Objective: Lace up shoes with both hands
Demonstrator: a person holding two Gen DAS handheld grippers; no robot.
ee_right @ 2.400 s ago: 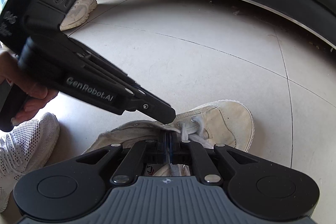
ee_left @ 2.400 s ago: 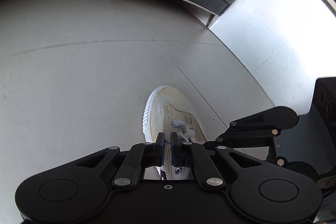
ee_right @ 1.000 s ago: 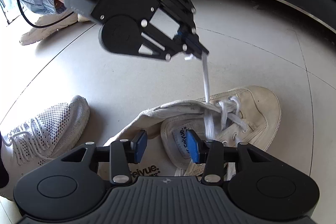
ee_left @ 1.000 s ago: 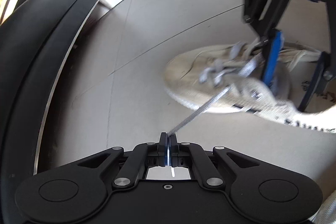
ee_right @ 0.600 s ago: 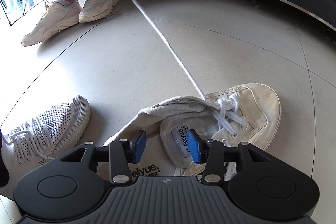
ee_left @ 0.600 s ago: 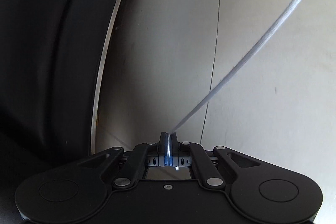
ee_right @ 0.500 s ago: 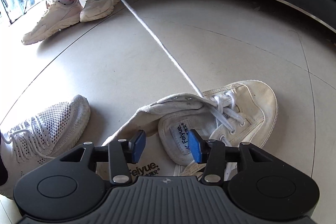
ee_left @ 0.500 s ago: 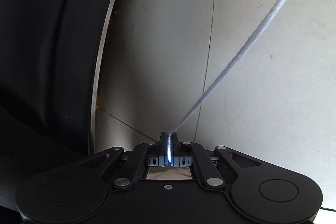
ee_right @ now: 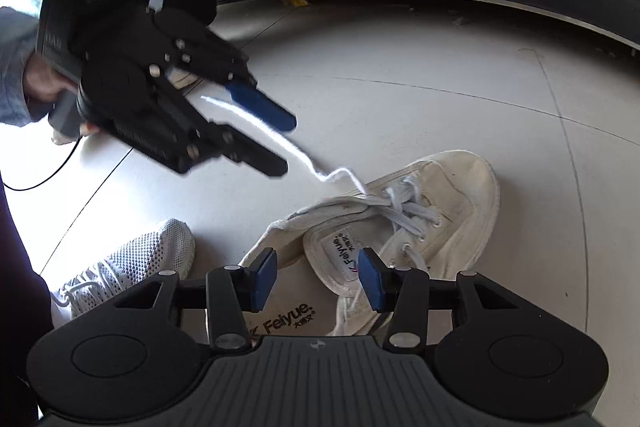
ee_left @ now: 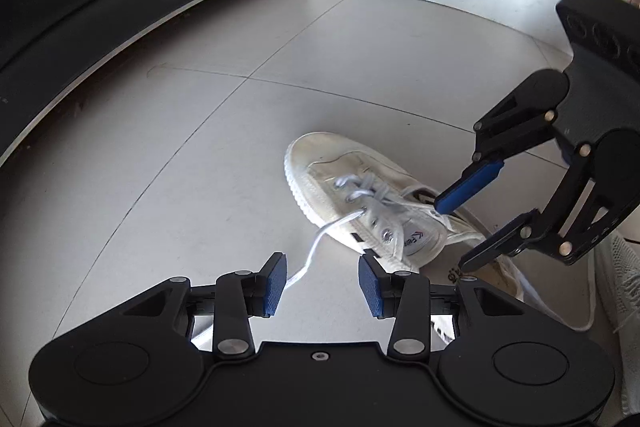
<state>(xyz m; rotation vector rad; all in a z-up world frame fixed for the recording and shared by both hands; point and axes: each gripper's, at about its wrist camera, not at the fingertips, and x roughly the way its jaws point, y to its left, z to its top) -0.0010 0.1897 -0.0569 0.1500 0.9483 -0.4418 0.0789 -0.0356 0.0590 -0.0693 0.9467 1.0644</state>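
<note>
As my left claw opens, dropping the lace, my right claw hangs apart, empty; next I re-grip that lace at the canvas shoe's seven o'clock for another eyelet.

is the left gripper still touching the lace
Apart. In the left wrist view the left gripper has its jaws opening, and the lace falls slack between the pads with floor visible on both sides. The right wrist view agrees.

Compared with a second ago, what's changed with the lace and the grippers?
The left hand-held gripper has let go of the lace: its jaws are opening and the lace, taut before, hangs slack between them. The right hand-held gripper stays open over the shoe, holding nothing.
</note>
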